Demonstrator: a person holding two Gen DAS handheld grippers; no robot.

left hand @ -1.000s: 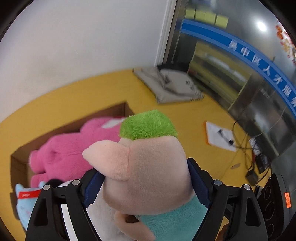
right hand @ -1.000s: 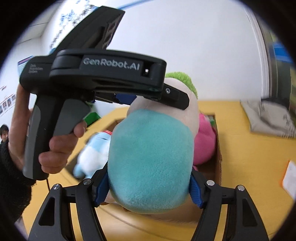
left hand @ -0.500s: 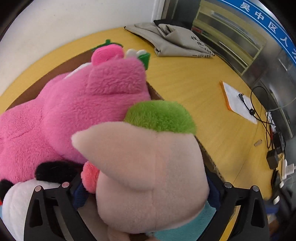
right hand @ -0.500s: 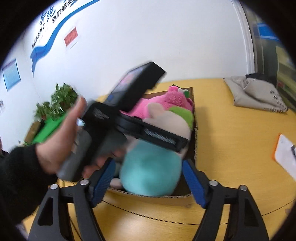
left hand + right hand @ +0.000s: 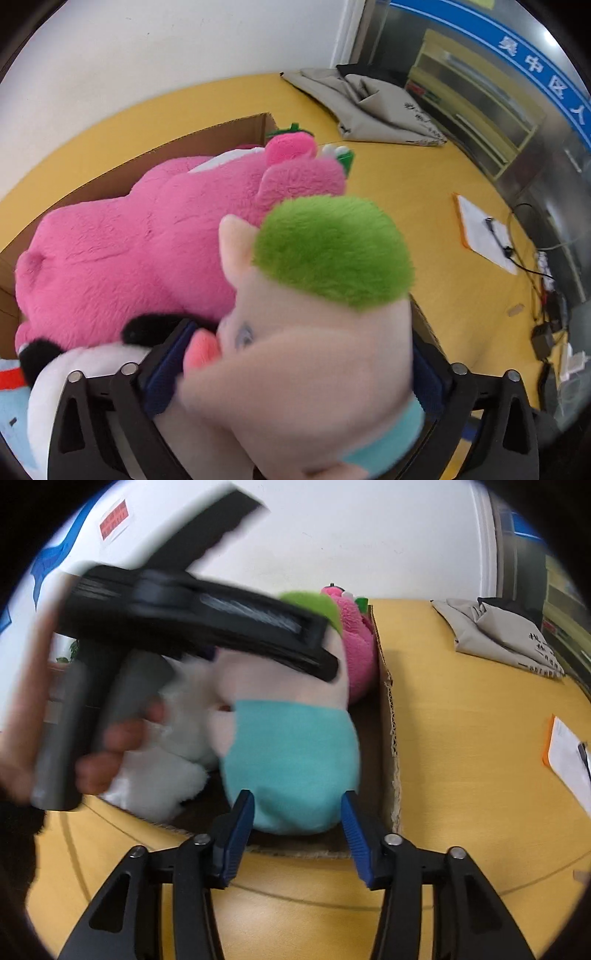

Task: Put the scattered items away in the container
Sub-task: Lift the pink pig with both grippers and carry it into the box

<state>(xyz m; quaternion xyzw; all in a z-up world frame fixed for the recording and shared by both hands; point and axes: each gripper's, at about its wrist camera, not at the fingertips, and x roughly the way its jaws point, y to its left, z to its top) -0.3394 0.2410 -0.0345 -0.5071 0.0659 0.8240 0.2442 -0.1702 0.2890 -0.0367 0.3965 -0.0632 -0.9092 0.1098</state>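
A pink plush (image 5: 147, 254) and a white plush (image 5: 162, 760) are crowding the cardboard box (image 5: 388, 716). The left gripper (image 5: 295, 373) is pinching the green-haired doll (image 5: 325, 332) over the box's near-right corner; the right gripper (image 5: 295, 834) is spreading its 2 fingers just near of the doll's teal body.

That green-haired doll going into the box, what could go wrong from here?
The cardboard box already looks crowded with the pink plush and white plush, so the green-haired doll may perch on top and roll out when freed. The left gripper still squeezes its head, so pulling away early could drag it back out.
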